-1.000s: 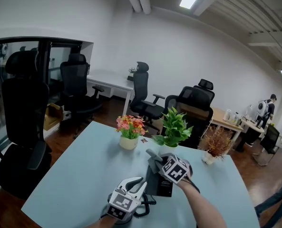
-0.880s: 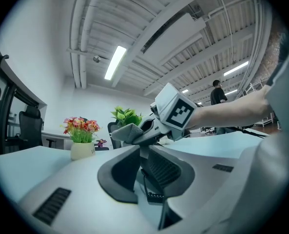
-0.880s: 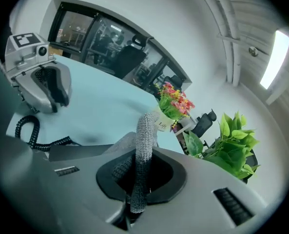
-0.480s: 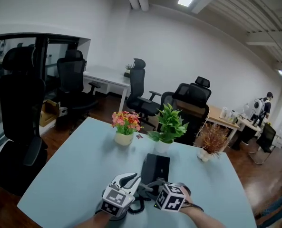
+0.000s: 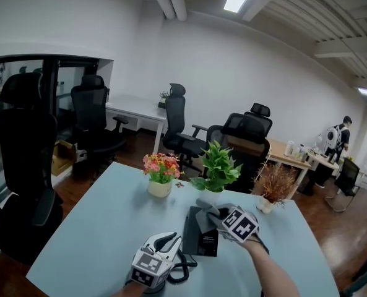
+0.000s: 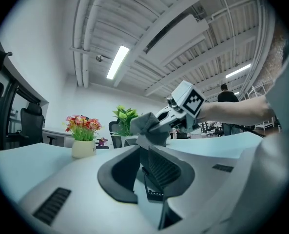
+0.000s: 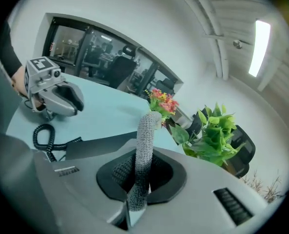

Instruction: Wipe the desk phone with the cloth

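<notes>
The black desk phone (image 5: 198,243) lies flat on the pale blue table (image 5: 103,228). My right gripper (image 5: 217,214) is over its far end, shut on a grey cloth (image 5: 203,214) that hangs onto the phone. In the right gripper view the cloth (image 7: 145,140) stands pinched between the jaws, above the phone (image 7: 100,143). My left gripper (image 5: 169,240) rests at the phone's near left corner. Its jaws are almost together, with a piece of the coiled cord (image 6: 154,194) between them. The cord (image 5: 184,268) loops beside it.
A pot of pink flowers (image 5: 159,173), a green plant (image 5: 217,166) and a dried brown plant (image 5: 275,187) stand along the table's far edge. Black office chairs (image 5: 177,125) and desks lie beyond. A person (image 5: 341,135) stands far right.
The right gripper with the cloth had come near along the phone half a second ago and has since moved back to the far end. The left gripper has stayed at the near corner.
</notes>
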`<state>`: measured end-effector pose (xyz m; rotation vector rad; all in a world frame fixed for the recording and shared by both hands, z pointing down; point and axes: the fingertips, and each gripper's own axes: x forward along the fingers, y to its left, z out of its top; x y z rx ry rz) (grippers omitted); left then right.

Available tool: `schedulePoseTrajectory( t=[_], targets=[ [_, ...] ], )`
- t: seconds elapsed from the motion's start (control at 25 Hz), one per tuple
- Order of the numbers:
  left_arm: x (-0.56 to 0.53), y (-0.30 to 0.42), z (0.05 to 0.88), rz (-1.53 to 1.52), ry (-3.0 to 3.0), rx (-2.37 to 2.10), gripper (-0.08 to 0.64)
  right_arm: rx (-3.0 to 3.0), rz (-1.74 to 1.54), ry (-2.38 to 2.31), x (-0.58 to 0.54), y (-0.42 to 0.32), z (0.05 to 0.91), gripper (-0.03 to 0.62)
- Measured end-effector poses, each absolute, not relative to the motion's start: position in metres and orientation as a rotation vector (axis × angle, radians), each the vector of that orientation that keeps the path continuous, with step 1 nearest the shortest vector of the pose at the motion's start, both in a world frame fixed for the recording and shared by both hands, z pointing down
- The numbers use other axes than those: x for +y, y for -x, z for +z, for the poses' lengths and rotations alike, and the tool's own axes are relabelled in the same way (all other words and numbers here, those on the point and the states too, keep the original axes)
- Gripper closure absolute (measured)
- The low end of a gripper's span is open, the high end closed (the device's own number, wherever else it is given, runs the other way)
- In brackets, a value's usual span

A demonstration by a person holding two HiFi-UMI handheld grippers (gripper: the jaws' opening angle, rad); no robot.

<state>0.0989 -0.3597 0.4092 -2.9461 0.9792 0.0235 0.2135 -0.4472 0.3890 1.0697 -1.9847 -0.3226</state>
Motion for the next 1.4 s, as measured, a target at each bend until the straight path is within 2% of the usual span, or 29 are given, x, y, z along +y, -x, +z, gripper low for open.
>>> schedulePoseTrajectory(
  t=[0.36,0.96,1.24,1.4],
  targets=[
    [-0.360,-0.099,0.412,0.013,2.924,0.982,0.494,-1.860,-0.311,-1.061,-0.465,-0.224,0.417,0.604],
    [-0.361,-0.102,0.413,0.008,2.946,0.976,0.494,-1.773,-0.347,-0.530,-0.317,-0.182,0.492,0.604],
    [-0.362,-0.099,0.413,0.006,2.935,0.985,0.494,-1.880,-0.389,-1.096,-0.433,-0.242,0.388,0.604],
    [-0.356,-0.100,0.407,0.020,2.938,0.987,0.494,-1.860,-0.375,-1.153,-0.467,-0.245,0.385,0.604]
  ],
)
